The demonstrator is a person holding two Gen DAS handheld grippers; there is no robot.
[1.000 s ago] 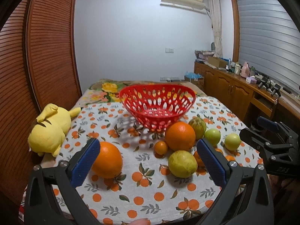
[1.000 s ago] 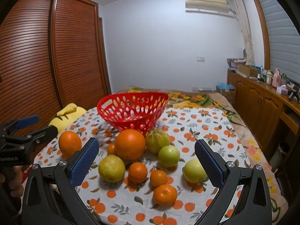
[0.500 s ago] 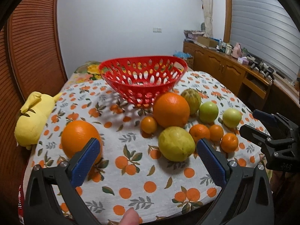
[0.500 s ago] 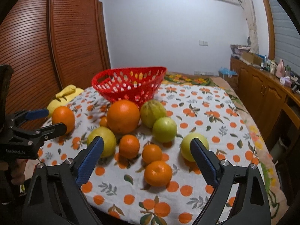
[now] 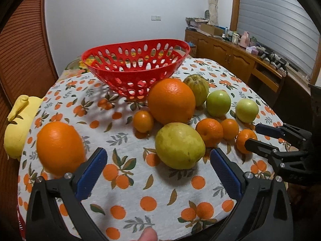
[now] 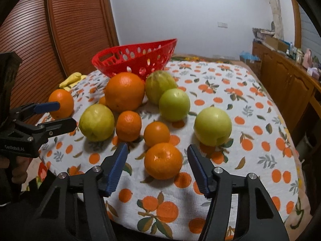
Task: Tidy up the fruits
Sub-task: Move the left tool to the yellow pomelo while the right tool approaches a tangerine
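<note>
Round table under orange-print cloth (image 5: 128, 182). Red perforated basket (image 5: 136, 64) at far side, upright, nothing visible inside. Fruit clustered in front of it: large orange (image 5: 171, 100) touching basket's near wall, ribbed green fruit (image 5: 197, 88) just right of it, two pale green apples (image 5: 218, 103) (image 5: 246, 110) further right. Yellow-green fruit (image 5: 179, 145) at near centre, small orange (image 5: 143, 120) to its left, two mandarins (image 5: 209, 131) (image 5: 229, 128) to its right. Second large orange (image 5: 60, 147) well apart at left, just beyond left pad.

Left gripper (image 5: 158, 170) spread wide, nothing between pads; yellow-green fruit just ahead, nearer right pad.

Right gripper (image 6: 157, 167) tilted down over near table edge, jaws just closing in, still parted. Mandarin (image 6: 163, 160) sitting on cloth between blue pads (image 6: 117, 168), gap visible on each side, no contact.

Yellow plush toy (image 5: 17, 124) at left table edge. Wooden louvred doors (image 6: 66, 26) behind, wooden sideboard (image 5: 236, 60) along right wall.
</note>
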